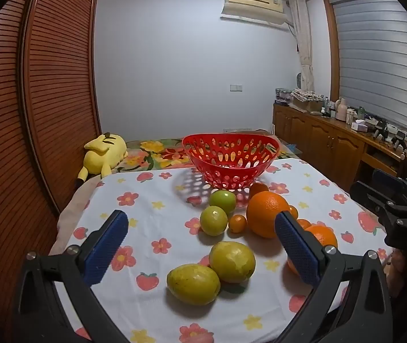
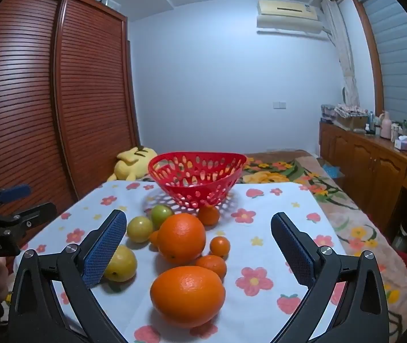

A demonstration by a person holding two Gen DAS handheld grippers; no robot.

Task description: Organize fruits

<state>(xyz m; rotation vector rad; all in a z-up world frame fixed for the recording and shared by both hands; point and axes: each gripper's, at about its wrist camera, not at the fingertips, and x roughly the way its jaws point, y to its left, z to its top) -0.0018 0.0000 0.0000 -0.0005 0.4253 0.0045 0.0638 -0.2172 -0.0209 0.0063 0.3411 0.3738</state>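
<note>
Task at outset: red basket (image 1: pixel 230 157) at upper centre, apparently empty; oranges (image 2: pixel 187 295), green fruits (image 1: pixel 214 220) and yellow fruits (image 1: pixel 193 284) loose on the surface (image 1: pixel 152 208) below it. Left tongs (image 1: pixel 202 253) and right tongs (image 2: pixel 199 250) fully spread, holding nothing.

Clustered fruit (image 2: pixel 181 239) crowds the cloth before the red basket (image 2: pixel 196 178); the flowered cloth (image 2: pixel 275 214) right of it lies open
</note>
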